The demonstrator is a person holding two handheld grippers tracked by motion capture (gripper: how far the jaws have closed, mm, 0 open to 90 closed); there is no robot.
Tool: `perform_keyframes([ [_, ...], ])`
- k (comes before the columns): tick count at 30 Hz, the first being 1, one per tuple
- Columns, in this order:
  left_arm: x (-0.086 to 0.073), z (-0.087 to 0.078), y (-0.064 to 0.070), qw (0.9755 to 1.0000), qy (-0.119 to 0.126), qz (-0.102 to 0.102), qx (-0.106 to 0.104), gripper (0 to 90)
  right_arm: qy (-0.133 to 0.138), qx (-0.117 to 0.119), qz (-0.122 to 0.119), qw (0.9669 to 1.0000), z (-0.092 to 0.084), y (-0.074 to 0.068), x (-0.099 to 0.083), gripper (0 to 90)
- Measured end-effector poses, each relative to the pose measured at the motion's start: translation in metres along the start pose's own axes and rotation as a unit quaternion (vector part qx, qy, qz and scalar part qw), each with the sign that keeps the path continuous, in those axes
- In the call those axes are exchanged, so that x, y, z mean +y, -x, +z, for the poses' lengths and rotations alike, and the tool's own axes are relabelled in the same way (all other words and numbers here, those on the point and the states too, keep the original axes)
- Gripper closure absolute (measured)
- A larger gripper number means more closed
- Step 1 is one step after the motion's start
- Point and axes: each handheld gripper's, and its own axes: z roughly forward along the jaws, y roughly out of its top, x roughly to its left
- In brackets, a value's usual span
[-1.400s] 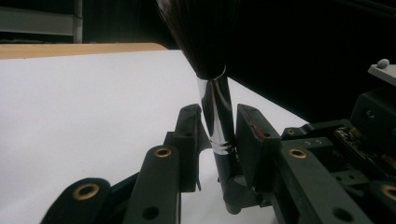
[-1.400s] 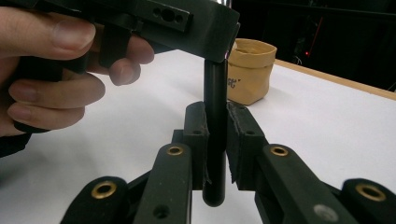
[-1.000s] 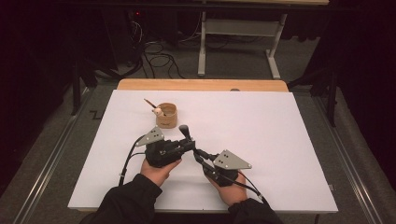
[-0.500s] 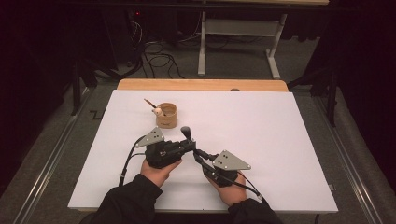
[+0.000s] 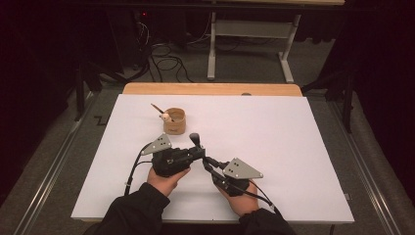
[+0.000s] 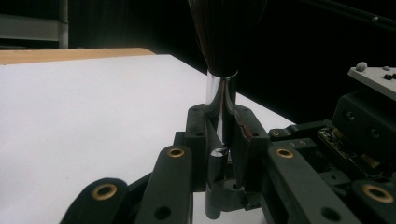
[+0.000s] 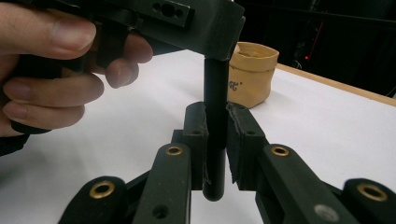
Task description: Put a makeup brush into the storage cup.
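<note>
Both hand-held grippers, left (image 5: pixel 199 152) and right (image 5: pixel 209 163), clamp one brush (image 5: pixel 195 140) above the white worktop (image 5: pixel 293 147); cup (image 5: pixel 174 121) near, dark room.

Both tongs (image 5: pixel 199 152) (image 5: pixel 207 161) grip 1 brush (image 5: pixel 195 140) upright.

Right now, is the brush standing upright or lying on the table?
Upright. The brush points bristles-up, off the table; the left gripper clamps its metal ferrule and the right gripper clamps its black handle below.

brush (image 6: pixel 223 51) bristle tip cut off by top edge
</note>
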Motion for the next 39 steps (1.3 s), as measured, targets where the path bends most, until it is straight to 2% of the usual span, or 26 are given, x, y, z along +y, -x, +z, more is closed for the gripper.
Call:
perform_keyframes([
  [9,-0.001,0.001,0.001,1.0,-0.003,0.003,-0.003,78.1,-0.002,0.005,0.007,1.0,0.0,0.001,0.0,78.7],
  [18,0.0,-0.001,0.001,1.0,-0.003,0.008,0.001,78.1,-0.004,0.009,0.013,0.9999,0.001,0.001,0.001,67.8],
  [25,0.001,-0.005,-0.001,0.9995,-0.006,0.022,0.021,78.0,-0.002,0.014,0.023,0.9996,0.0,0.003,0.002,56.8],
  [30,0.002,-0.009,-0.003,0.9982,-0.014,0.042,0.039,78.1,-0.005,0.014,0.025,0.9996,-0.002,0.005,0.003,49.9],
  [34,0.004,-0.015,-0.005,0.9978,-0.014,0.041,0.049,78.1,-0.004,0.018,0.032,0.9993,-0.005,0.01,0.006,43.4],
  [39,0.006,-0.02,-0.009,0.9968,-0.016,0.047,0.063,78.1,0.0,0.0,0.042,0.9991,-0.015,0.021,0.008,33.3],
])
